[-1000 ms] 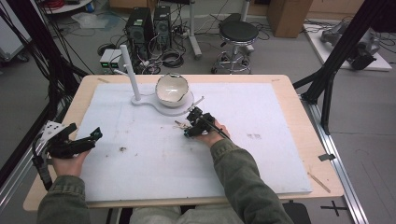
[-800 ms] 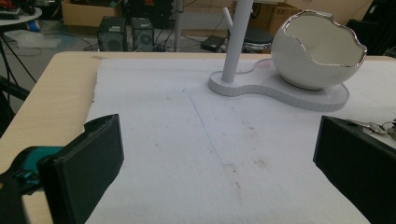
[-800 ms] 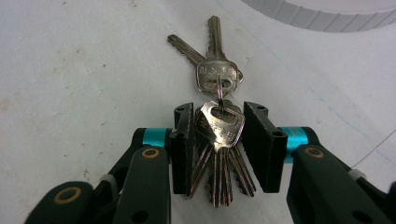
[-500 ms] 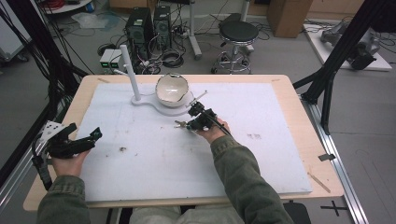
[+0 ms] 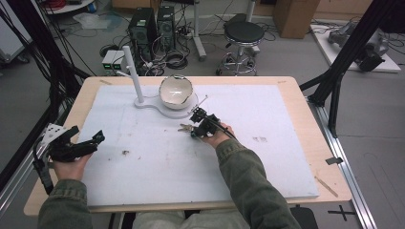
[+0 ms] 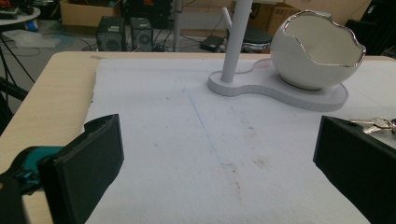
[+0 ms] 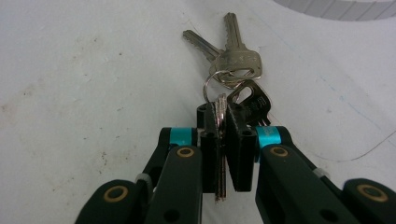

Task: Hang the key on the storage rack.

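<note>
Jaws on our left gripper (image 5: 95,140) stand wide apart with nothing between them; it rests in our left hand (image 5: 67,164) at the left edge of the surface (image 5: 267,90), over the white mat (image 5: 157,162), well apart from everything else. Further right, near the far side of the mat, we see a white stand (image 5: 143,102) with an upright post (image 5: 133,71), and on its base a white egg-shaped bowl (image 5: 175,90) with a jagged silver rim. Just right of and nearer than the base lies the bunch of keys (image 7: 233,60) on the mat. Our right gripper (image 5: 193,130) points down at it. Its jaws have just been closing and are now clamped tight on one flat key (image 7: 220,135) of the bunch, which stands on edge between the pads (image 7: 240,149). The other keys and the ring (image 7: 215,84) lie on the mat just beyond the jaws.
</note>
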`<control>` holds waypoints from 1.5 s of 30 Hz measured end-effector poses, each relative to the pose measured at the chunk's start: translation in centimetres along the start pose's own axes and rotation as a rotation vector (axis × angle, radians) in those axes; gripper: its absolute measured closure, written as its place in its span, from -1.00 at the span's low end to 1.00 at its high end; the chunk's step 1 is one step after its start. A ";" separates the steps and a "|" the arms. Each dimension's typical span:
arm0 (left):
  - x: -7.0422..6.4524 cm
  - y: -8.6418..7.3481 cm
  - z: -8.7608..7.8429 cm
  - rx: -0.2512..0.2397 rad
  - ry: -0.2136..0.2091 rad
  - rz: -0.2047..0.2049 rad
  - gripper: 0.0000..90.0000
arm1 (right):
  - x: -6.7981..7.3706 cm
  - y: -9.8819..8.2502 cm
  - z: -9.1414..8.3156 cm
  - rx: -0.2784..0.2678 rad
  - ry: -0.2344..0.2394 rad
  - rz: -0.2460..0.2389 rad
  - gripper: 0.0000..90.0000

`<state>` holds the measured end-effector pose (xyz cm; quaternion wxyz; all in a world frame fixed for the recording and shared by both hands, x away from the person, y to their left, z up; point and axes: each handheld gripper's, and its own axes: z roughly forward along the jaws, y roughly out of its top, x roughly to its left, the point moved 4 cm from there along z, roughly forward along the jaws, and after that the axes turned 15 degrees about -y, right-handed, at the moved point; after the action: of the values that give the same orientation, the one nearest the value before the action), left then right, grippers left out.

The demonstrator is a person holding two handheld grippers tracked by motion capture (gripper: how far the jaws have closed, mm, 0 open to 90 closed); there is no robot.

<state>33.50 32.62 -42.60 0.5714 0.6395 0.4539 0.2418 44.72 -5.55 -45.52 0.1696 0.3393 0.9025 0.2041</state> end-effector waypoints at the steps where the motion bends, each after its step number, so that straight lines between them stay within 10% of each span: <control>1: 0.0 0.0 0.0 0.000 0.000 -0.001 -0.95 | 0.0 0.0 0.0 0.003 0.000 0.001 0.89; 20: 0.0 0.0 0.0 0.002 -0.001 -0.001 -0.95 | -1.4 0.4 -2.6 -0.078 0.012 0.063 0.89; 45: 0.0 0.0 0.0 -0.003 -0.003 -0.005 -0.95 | -1.8 5.3 -7.3 -0.198 0.038 0.079 0.89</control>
<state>33.55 32.64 -42.60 0.5736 0.6378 0.4543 0.2402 45.59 -4.97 -36.38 0.1768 0.3523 0.8669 0.3051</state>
